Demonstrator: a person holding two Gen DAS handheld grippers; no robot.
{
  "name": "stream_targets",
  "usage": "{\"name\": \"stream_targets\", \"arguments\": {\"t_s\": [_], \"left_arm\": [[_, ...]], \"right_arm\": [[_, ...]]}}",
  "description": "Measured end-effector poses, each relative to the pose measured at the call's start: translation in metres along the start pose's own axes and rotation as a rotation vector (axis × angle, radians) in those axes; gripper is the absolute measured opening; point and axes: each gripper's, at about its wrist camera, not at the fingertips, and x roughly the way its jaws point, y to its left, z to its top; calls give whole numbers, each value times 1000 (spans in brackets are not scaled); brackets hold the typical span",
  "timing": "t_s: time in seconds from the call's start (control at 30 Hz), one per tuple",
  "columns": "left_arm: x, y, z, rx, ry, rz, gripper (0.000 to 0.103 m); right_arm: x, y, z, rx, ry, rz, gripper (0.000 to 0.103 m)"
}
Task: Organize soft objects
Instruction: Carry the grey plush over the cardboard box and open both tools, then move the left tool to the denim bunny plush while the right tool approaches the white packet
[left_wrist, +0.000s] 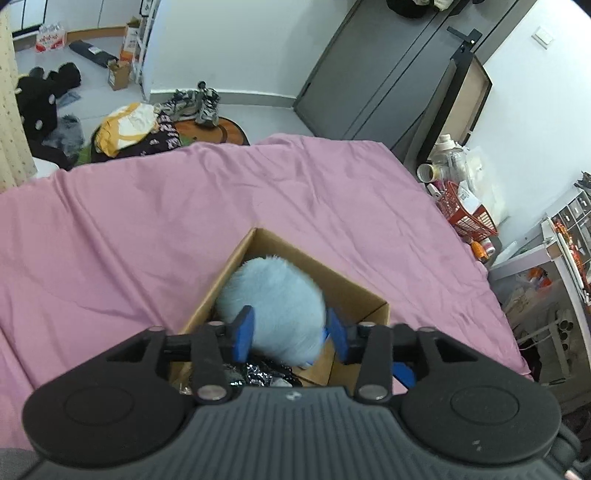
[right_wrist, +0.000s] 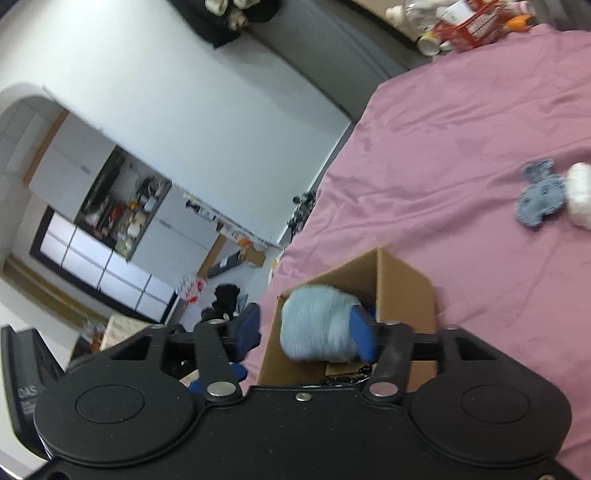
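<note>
A fluffy pale-blue plush ball (left_wrist: 271, 306) sits in the mouth of an open brown cardboard box (left_wrist: 354, 286) on a pink bedsheet, its upper half bulging above the rim. Dark, shiny crumpled items (left_wrist: 258, 374) lie beneath it inside the box. Well apart on the sheet, a small grey-blue knitted soft toy (right_wrist: 541, 199) lies flat, touching a white fluffy soft object (right_wrist: 580, 195) at the frame's edge.
</note>
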Motion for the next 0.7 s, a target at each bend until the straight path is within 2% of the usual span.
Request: {"name": "stream_targets", "arguments": {"t_s": [0.03,0.13,0.2,0.27,0.43,0.5,0.57,0.7], "left_arm": [[-2,-2,0,3,-1,9,50],[-9,-8,-2,14,-5,6,54],[-14,-13,-3,25,-9,18,64],[-19,-19,-6,35,-32,29,69],[-26,-41,-13,71,-64,57,74],[-28,-48,-16,80,-65,67,79],[-29,-56,-21,85,-67,71,80],[-30,-75,-34,132,-86,88,85]], "right_arm": [[-6,0,1,-4,-7,-6,69],[-19,-1,5,5,-20,-6,71],[-28,-4,7,10,-29,-13,75],[-37,-7,9,6,-51,-35,85],[-59,-19,16,41,-83,-99,86],[-69,-24,18,45,-101,-111,87],[-79,-30,20,48,-117,-146,93],[-94,-43,22,59,-140,-180,97]]}}
